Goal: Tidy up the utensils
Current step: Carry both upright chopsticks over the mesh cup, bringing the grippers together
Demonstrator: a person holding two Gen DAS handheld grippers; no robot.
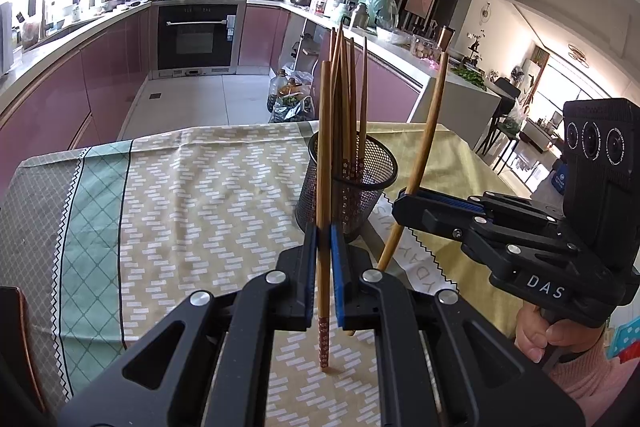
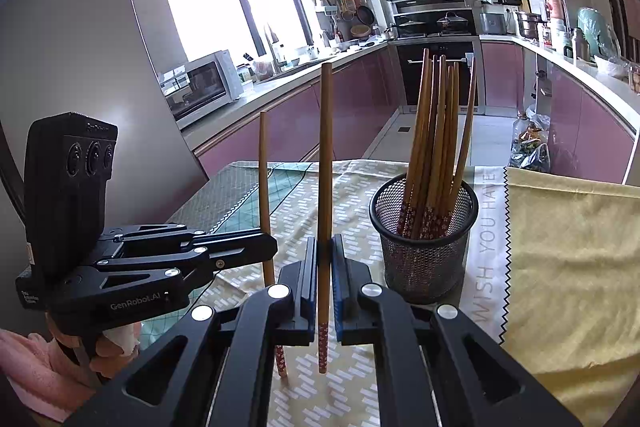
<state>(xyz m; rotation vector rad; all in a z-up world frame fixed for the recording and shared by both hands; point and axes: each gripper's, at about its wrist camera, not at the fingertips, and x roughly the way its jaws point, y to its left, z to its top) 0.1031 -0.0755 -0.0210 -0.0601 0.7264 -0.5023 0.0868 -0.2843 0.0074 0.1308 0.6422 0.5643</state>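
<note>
A black mesh cup [image 1: 348,187] stands on the table and holds several wooden chopsticks [image 1: 350,99]; it also shows in the right wrist view [image 2: 424,247]. My left gripper [image 1: 324,267] is shut on one upright chopstick [image 1: 324,147], its patterned tip near the cloth. My right gripper [image 2: 324,275] is shut on another upright chopstick [image 2: 326,167]. In the left wrist view the right gripper [image 1: 412,197] holds its chopstick [image 1: 428,131] tilted, just right of the cup. In the right wrist view the left gripper [image 2: 268,247] holds its chopstick [image 2: 265,187] left of the cup.
The table carries a patterned tablecloth [image 1: 192,195] and a yellow cloth [image 2: 572,247] on the right. Behind lies a kitchen with pink cabinets [image 1: 52,99], an oven [image 1: 196,35] and a microwave [image 2: 204,87]. Bags and bottles [image 1: 288,95] sit on the floor.
</note>
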